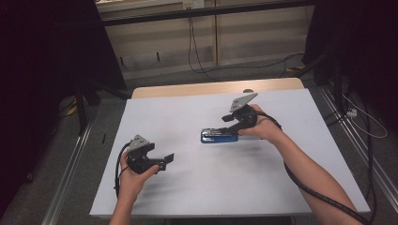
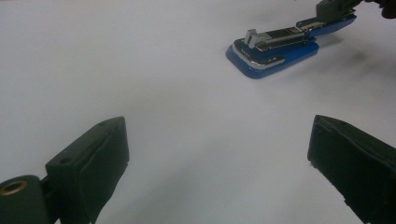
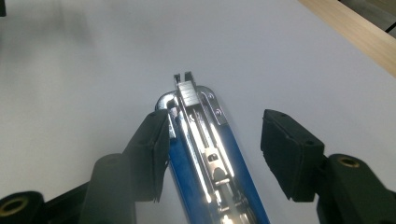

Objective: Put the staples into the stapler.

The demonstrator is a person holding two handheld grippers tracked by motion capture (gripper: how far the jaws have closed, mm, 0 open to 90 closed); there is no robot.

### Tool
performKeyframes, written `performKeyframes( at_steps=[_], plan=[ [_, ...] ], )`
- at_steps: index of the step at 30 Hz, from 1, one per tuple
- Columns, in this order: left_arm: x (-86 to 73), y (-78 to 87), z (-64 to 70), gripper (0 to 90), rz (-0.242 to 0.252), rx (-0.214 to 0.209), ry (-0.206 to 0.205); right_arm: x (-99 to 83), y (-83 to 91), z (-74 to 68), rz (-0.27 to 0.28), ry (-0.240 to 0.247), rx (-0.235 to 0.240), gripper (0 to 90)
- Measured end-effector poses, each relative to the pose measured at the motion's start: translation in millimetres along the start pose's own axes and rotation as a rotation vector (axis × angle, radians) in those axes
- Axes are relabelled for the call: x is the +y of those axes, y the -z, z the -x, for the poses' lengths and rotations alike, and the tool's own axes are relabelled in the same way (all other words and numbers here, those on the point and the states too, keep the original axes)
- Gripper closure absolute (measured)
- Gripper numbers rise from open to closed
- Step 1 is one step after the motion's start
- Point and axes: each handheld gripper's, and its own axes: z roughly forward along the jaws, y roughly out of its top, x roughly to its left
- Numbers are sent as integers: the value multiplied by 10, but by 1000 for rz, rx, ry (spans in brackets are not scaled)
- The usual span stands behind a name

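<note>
Both grippers are black, each topped by a grey three-cornered plate dotted with small holes. The left gripper (image 1: 165, 160) has blocky, matte jaws with small screw recesses and a brass-ringed hole at one jaw's base. The right gripper (image 1: 224, 125) has the same thick, square-edged pads and brass-ringed holes low on both sides. A thick black cable trails from each one. The person's forearms are bare, with no sleeves

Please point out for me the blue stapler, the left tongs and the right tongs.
blue stapler (image 2: 273, 49): left gripper view, on its metal staple channel.
left tongs (image 1: 165, 161): high view, midway between the fingertips.
right tongs (image 3: 215, 154): right gripper view, midway between the fingertips, over the stapler.
</note>
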Motion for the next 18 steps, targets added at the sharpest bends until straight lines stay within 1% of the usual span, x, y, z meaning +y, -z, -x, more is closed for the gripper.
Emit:
performKeyframes(
  at_steps=[1,2,9,11,14,15,16,18],
  plan=[
    [0,-6,3,56,-1,-1,6,-11,25,-7,3,-7,-6,414],
    [2,-12,0,56,-1,-2,1,-26,47,-10,0,-15,-15,386],
    [12,-30,23,56,-2,-6,-6,-132,194,-55,5,-54,-61,289],
    [26,-33,35,56,1,-11,-6,-165,235,-72,5,-55,-82,271],
    [49,-57,56,56,1,-17,-13,-221,301,-107,15,-77,-100,247],
    [52,-69,65,56,1,-22,-9,-241,322,-120,12,-78,-109,227],
    [57,-80,71,56,0,-22,-13,-262,345,-133,14,-84,-117,211],
    [65,-102,78,56,-4,-29,-19,-307,391,-152,20,-94,-124,205]
  ],
)
